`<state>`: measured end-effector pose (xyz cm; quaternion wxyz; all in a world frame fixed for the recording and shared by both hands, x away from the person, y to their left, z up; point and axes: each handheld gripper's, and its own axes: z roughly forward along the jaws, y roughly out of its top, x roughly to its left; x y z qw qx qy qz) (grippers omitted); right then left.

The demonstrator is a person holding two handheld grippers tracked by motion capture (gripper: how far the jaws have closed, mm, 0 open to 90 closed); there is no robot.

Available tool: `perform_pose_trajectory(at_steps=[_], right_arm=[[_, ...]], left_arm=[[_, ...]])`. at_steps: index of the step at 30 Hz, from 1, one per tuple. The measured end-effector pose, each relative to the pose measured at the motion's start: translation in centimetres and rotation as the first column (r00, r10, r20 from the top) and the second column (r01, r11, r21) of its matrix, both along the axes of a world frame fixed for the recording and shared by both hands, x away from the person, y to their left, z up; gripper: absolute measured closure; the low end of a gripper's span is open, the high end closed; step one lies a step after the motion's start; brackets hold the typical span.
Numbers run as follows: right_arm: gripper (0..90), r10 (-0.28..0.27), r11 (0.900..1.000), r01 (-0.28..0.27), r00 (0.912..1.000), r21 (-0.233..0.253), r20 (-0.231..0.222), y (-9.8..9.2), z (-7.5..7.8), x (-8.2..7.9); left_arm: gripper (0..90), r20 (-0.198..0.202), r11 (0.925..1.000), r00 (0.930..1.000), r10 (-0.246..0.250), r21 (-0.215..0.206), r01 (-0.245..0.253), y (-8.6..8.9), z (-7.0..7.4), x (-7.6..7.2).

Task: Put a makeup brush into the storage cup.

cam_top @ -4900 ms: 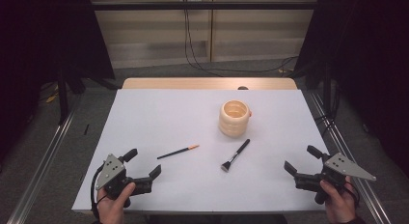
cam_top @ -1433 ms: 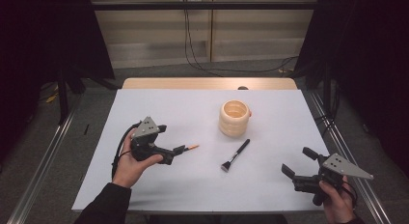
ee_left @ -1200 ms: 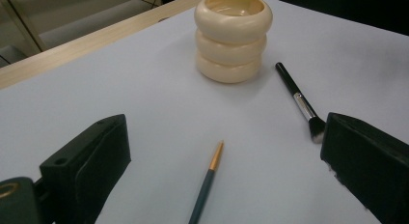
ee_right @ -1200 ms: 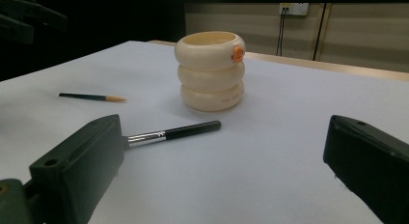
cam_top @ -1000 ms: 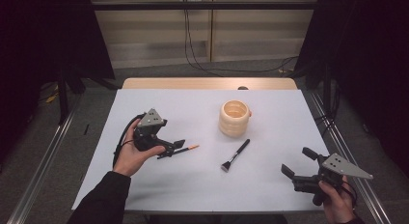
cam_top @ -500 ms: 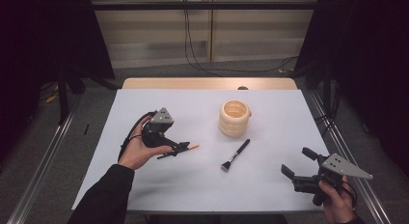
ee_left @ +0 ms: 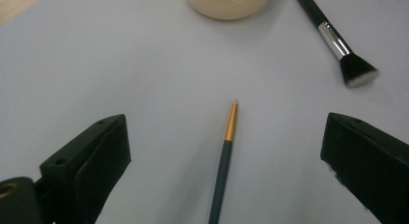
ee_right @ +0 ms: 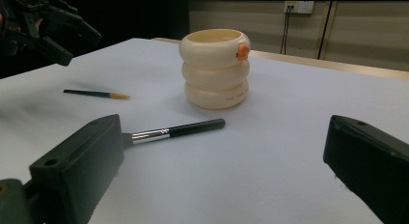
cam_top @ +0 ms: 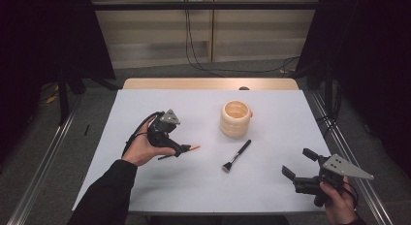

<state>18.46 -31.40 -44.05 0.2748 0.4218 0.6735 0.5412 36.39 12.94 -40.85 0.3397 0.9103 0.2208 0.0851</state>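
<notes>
- Holding your left gripper (cam_top: pixel 183 150) over the left part of the bench (cam_top: pixel 145 104), you have its jaws spread wide; in the left gripper view (ee_left: pixel 226 161) they stand on either side of the pencil without touching it.
- Your left hand (cam_top: pixel 143 147) wraps the gripper body from below, with a dark sleeve (cam_top: pixel 104 196) running back to the bench's near edge.
- You can see the pencil (cam_top: pixel 186 150) lying flat on the white bench top, its dark shaft partly under the gripper and its orange tip pointing right; in the left gripper view (ee_left: pixel 223 166) that tip points away from the jaws toward the holder.
- Just right of the pencil tip lies the makeup brush (cam_top: pixel 236 156), flat on the bench, bristles toward you and black handle angled up toward the holder, apart from the pencil.
- Behind the brush stands the cream ribbed holder (cam_top: pixel 236 118), upright, open at the top, with a small orange tab on its rim.
- At the right near corner you hold your right gripper (cam_top: pixel 296 170) low by the bench edge, jaws wide and holding nothing; in the right gripper view (ee_right: pixel 226 171) the brush handle (ee_right: pixel 178 131) passes behind one of its jaws.
</notes>
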Motion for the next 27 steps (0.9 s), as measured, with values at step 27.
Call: perform_pose_trajectory(at_steps=[27], right_arm=[[0.3,0.018,1.0,-0.018,0.9998,-0.009,-0.002,0.2,0.0,0.0]], left_arm=[[19.6,-0.044,0.967,0.9919,-0.119,0.222,0.126,-1.4,-2.5,1.3]])
